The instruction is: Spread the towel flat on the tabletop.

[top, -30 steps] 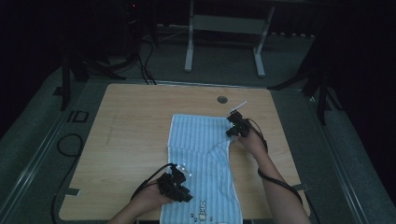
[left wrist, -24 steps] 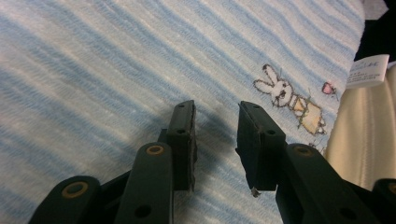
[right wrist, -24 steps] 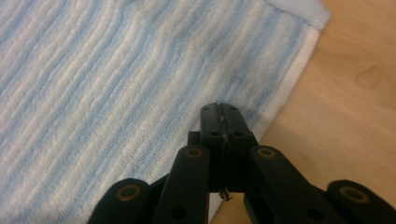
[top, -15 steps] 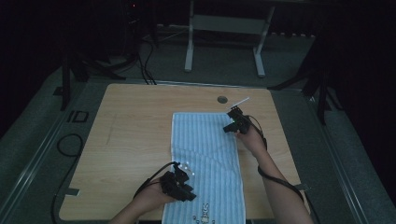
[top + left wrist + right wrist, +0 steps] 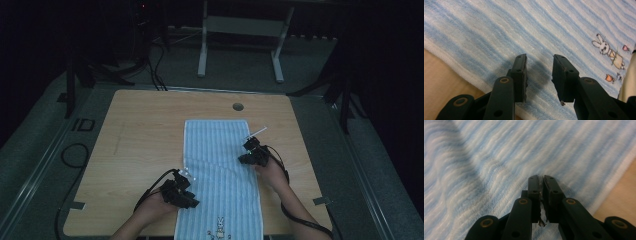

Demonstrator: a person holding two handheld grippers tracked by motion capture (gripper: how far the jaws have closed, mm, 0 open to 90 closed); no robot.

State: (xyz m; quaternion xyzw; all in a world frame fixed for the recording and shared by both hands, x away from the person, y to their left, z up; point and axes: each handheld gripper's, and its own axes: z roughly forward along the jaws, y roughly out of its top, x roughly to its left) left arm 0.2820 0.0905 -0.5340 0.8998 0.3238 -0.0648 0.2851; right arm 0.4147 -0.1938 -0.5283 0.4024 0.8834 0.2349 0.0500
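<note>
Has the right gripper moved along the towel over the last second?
Yes. The right gripper has slid from near the towel's far corner toward the person, away from the table's hole.

Towel's [image 5: 220,175] near end cut off by bottom edge.

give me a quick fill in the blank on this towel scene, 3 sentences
1. The striped towel lies on a ____ table.
2. The figure embroidered on the towel is a ____.
3. The left gripper has its jaws ____, while the right gripper has them shut.

Missing words: wooden; rabbit; open
</note>
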